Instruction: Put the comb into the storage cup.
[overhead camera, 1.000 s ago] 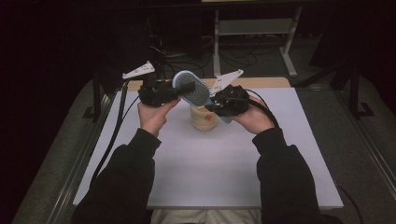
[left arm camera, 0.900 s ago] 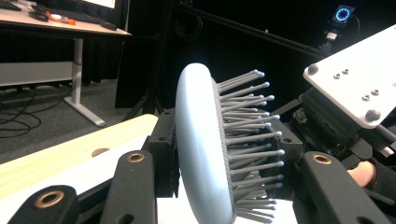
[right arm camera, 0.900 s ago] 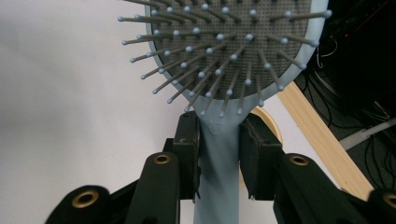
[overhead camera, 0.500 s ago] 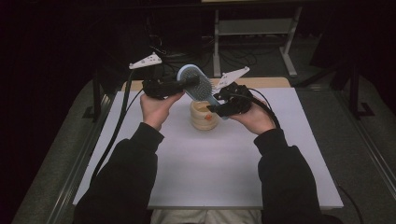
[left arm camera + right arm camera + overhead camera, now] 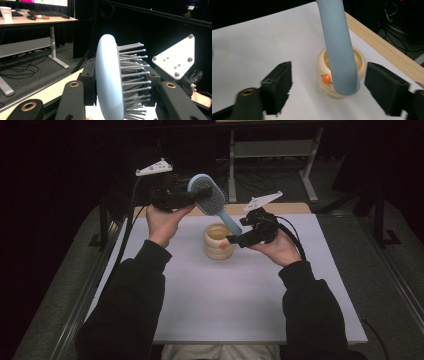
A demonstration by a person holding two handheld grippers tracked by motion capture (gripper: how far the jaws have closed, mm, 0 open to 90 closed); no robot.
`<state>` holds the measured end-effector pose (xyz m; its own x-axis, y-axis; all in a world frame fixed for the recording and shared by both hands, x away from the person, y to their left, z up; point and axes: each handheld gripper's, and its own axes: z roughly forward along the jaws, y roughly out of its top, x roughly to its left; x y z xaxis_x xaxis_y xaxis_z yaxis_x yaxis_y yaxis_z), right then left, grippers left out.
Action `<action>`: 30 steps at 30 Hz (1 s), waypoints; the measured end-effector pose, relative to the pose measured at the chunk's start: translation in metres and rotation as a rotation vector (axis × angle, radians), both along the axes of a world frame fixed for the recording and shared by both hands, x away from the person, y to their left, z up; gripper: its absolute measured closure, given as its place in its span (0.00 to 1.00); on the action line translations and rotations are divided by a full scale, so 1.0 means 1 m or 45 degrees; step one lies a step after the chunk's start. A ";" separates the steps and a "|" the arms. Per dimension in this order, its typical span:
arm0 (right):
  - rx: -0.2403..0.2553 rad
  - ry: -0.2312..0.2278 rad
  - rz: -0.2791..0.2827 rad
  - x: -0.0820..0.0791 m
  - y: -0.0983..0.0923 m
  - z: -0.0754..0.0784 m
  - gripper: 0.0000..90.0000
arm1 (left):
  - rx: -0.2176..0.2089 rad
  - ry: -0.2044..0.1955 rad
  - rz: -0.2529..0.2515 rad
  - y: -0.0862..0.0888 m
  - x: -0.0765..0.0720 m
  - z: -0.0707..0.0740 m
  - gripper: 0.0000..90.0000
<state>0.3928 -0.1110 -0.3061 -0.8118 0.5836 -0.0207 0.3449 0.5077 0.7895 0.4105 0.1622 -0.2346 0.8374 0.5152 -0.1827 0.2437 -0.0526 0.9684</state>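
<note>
Blue hairbrush (image 5: 210, 198) is clamped by its head in the left gripper (image 5: 200, 196), held up above the cream cup (image 5: 219, 241) (handle slanting down over it), and the right gripper (image 5: 235, 239) has just been opening, jaws either side of the handle, not touching

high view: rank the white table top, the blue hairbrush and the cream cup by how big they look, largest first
1. white table top, by far the largest.
2. blue hairbrush, held up nearer the camera in the left gripper, so it may look oversized.
3. cream cup, looks a little smaller than the brush, though close enough that true sizes stay unsure.
</note>
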 end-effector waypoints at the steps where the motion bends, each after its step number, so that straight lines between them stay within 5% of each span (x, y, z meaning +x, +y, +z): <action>1: 0.005 -0.006 -0.015 0.000 -0.001 -0.001 0.15 | -0.002 0.001 0.004 0.000 0.002 0.001 0.63; 6: 0.030 -0.030 -0.091 -0.002 -0.010 -0.005 0.00 | 0.002 -0.016 0.004 -0.004 0.004 0.006 0.63; 11: 0.031 -0.100 -0.165 -0.009 -0.022 -0.009 0.00 | 0.031 -0.029 0.008 -0.010 0.008 0.013 0.63; 30: 0.201 -0.094 -0.237 -0.034 -0.087 -0.026 0.00 | 0.052 -0.051 0.060 -0.004 0.023 0.015 0.62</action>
